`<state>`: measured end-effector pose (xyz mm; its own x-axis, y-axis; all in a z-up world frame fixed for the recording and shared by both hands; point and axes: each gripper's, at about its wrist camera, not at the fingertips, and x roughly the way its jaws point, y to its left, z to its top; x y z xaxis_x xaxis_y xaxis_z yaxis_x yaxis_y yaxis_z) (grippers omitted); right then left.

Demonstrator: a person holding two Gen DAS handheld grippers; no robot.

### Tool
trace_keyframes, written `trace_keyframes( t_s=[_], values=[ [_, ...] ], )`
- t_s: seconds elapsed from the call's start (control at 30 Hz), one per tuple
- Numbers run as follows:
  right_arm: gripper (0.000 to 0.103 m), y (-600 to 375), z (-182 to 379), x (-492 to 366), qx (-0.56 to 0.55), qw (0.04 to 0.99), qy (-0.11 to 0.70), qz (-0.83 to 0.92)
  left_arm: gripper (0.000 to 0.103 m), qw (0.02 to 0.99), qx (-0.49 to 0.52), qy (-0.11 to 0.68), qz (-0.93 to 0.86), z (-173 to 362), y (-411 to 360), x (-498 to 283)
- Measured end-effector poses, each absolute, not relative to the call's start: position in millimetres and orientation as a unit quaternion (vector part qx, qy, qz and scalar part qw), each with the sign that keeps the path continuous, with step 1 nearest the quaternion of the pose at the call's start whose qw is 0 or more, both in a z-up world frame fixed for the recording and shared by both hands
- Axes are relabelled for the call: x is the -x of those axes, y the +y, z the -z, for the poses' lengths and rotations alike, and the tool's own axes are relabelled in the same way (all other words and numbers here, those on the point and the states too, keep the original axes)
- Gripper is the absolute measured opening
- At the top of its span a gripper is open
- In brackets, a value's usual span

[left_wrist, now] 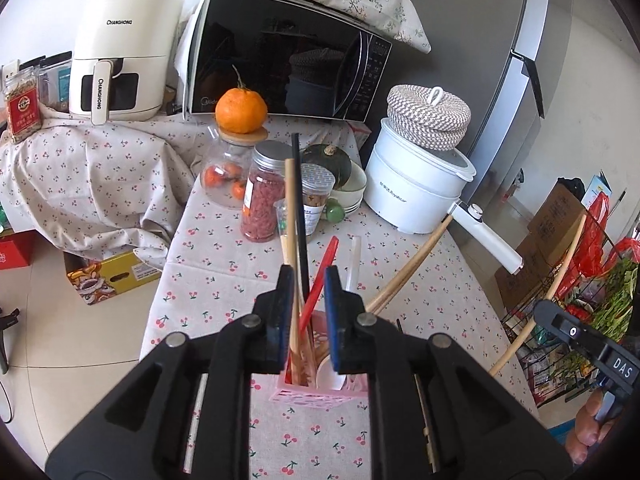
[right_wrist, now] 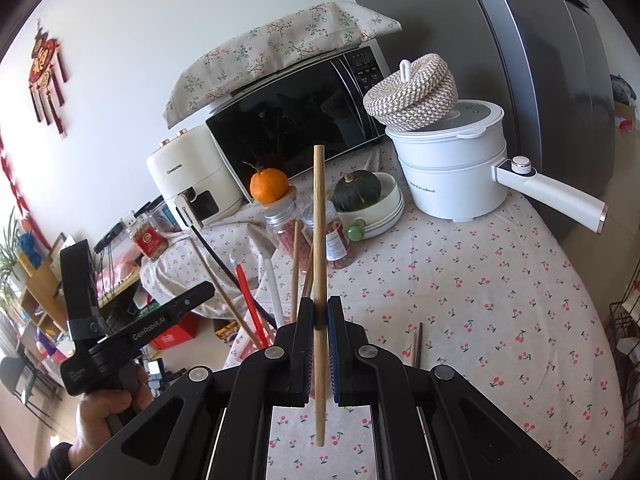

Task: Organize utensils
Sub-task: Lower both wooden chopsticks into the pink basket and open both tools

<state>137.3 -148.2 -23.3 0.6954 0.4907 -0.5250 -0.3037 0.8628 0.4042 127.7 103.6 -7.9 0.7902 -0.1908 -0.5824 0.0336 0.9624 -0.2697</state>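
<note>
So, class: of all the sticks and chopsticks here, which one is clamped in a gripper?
The light wooden chopstick, upright in the right gripper; the rest stand in the pink holder.

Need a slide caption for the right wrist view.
Right gripper clamps an upright wooden chopstick above the cherry-print tablecloth.

Left tongs [left_wrist: 308, 280]: black frame, blue pads, pointed forward and slightly downward; jaws parted by a moderate gap, pads clamping nothing. Seen from the right wrist camera, the same tool [right_wrist: 176, 304] sits at lower left, tilted up to the right, its handle gripped in the left hand [right_wrist: 108, 404], fingers wrapped round.

Right tongs [right_wrist: 320, 312]: black frame, blue pads, jaws drawn close together and pinching a thin wooden stick [right_wrist: 319, 280] upright between the pads. From the left wrist camera, the right hand [left_wrist: 588, 424] shows at lower right edge, fingers curled on its handle.
</note>
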Motion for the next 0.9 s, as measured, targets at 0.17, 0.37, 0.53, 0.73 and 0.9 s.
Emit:
trace_keyframes(
  t_s=[0.17,0.37,0.53,0.73,0.9],
  values=[
    [0.007,-143,8,-136,-0.154,0.912,0.296,-0.239,0.058,0.934,0.124,0.329,0.059,3,105,-116],
    [0.007,-127,-4,-143,-0.177,0.917,0.259,-0.246,0.075,0.918,0.114,0.378,0.048,19,113,-101],
    [0.007,-106,-1,-153,-0.188,0.92,0.244,-0.244,0.079,0.906,0.099,0.41,0.037,38,126,-91],
    [0.007,-78,7,-158,-0.155,0.933,0.229,-0.231,0.079,0.893,0.087,0.44,0.036,54,131,-83],
    [0.007,-74,10,-160,-0.157,0.941,0.214,-0.212,0.079,0.891,0.086,0.444,0.041,54,130,-80]
  ],
)
